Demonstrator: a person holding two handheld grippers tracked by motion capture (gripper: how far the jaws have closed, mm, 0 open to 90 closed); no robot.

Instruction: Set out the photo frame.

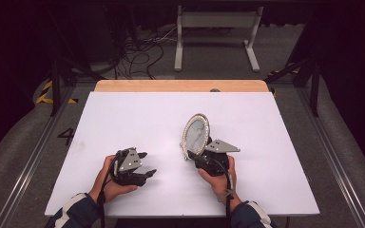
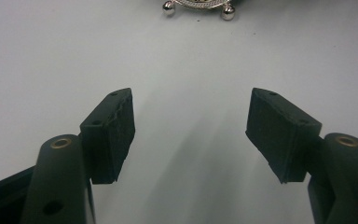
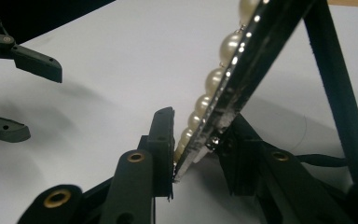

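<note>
An oval picture frame (image 1: 196, 134) with a pearl-studded silver rim stands tilted on the white table (image 1: 138, 114), right of centre. My right gripper (image 1: 192, 156) is shut on its lower edge. In the right gripper view, the jaws (image 3: 196, 135) pinch the pearl rim (image 3: 233, 74) from both sides, and the frame's black back strut (image 3: 335, 84) slants down behind. My left gripper (image 1: 145, 164) rests on the table to the frame's left, open and holding nothing. Its view shows the pads (image 2: 112, 135) wide apart, with the frame's silver ball feet (image 2: 198, 7) at the top edge.
A wooden strip (image 1: 180, 85) runs along the table's far edge. Beyond it are floor cables (image 1: 138, 57) and a white metal stand (image 1: 216, 35). In the right gripper view, the left gripper (image 3: 42, 100) shows open at the left edge.
</note>
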